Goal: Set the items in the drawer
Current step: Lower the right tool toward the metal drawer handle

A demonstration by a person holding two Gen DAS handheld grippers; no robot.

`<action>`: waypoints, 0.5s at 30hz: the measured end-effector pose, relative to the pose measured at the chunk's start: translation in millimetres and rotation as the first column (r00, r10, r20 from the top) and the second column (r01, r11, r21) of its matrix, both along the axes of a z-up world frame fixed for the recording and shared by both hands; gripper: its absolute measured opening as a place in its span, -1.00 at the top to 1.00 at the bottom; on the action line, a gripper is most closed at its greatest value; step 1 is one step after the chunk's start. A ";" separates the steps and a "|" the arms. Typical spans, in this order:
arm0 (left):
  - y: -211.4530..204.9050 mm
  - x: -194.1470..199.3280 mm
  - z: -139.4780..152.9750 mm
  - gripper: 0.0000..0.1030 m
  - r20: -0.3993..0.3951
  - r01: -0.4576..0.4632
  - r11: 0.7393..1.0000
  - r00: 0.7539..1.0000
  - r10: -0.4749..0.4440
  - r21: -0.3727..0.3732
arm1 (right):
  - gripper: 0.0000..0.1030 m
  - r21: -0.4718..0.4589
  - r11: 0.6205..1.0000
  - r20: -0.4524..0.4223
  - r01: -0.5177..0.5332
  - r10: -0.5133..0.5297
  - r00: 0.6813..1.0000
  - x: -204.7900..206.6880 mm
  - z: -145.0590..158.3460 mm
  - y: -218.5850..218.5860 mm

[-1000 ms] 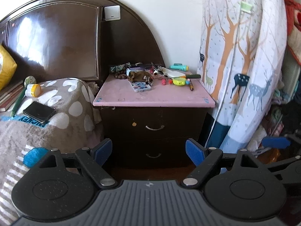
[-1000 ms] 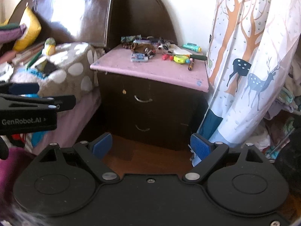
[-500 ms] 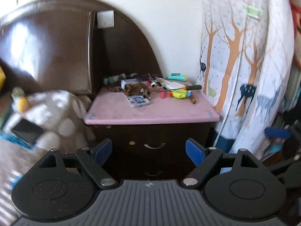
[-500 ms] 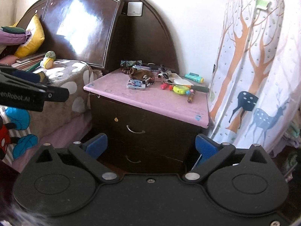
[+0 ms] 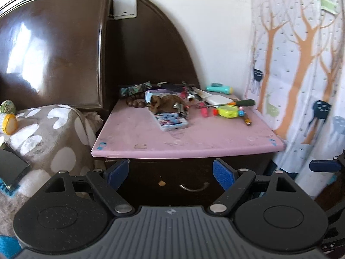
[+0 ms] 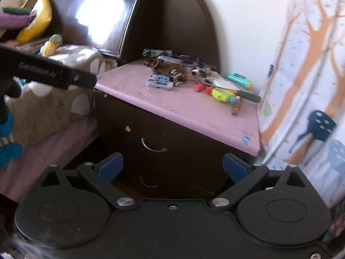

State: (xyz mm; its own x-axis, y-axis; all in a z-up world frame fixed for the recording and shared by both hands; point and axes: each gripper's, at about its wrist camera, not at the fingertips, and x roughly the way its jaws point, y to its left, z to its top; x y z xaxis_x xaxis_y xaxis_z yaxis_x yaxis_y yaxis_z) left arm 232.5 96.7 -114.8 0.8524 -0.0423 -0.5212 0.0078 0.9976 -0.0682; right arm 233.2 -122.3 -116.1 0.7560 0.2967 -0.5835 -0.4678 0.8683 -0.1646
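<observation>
A dark nightstand with a pink top (image 5: 194, 138) (image 6: 189, 108) has two shut drawers, the upper with a curved metal handle (image 5: 193, 187) (image 6: 153, 147), the lower with another handle (image 6: 147, 183). Small items lie at the back of the top: a patterned phone case (image 5: 171, 121) (image 6: 160, 81), a brown pouch (image 5: 167, 103), a yellow-green toy (image 5: 228, 111) (image 6: 222, 93), a green-handled screwdriver (image 5: 237, 103), a teal flashlight (image 5: 218, 89) (image 6: 239, 79). My left gripper (image 5: 170, 173) is open and empty in front of the upper drawer. My right gripper (image 6: 172, 165) is open and empty, facing the drawers.
A bed with a grey spotted blanket (image 5: 43, 133) lies left of the nightstand, with a dark headboard (image 5: 54, 49) behind. A curtain with trees and deer (image 5: 301, 75) (image 6: 306, 86) hangs at the right. The left gripper's arm (image 6: 47, 73) crosses the right wrist view.
Both grippers have moved closer to the nightstand, which looks larger now. The left view has risen, so the lower drawer is hidden behind the gripper. Both stay open.
</observation>
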 end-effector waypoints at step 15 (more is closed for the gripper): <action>34.6 56.5 -34.9 -0.66 -0.013 0.031 0.999 0.999 -0.031 -0.034 | -0.92 -0.429 0.855 0.043 -0.291 0.341 0.939 62.3 -84.7 71.4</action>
State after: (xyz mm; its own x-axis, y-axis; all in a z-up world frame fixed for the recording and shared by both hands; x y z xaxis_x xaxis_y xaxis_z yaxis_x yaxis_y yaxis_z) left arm 289.0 131.4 -149.7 0.8431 -0.0865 -0.5307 0.0374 0.9940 -0.1027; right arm 295.5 -51.0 -200.8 0.7307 0.2837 -0.6210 -0.6616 0.5186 -0.5415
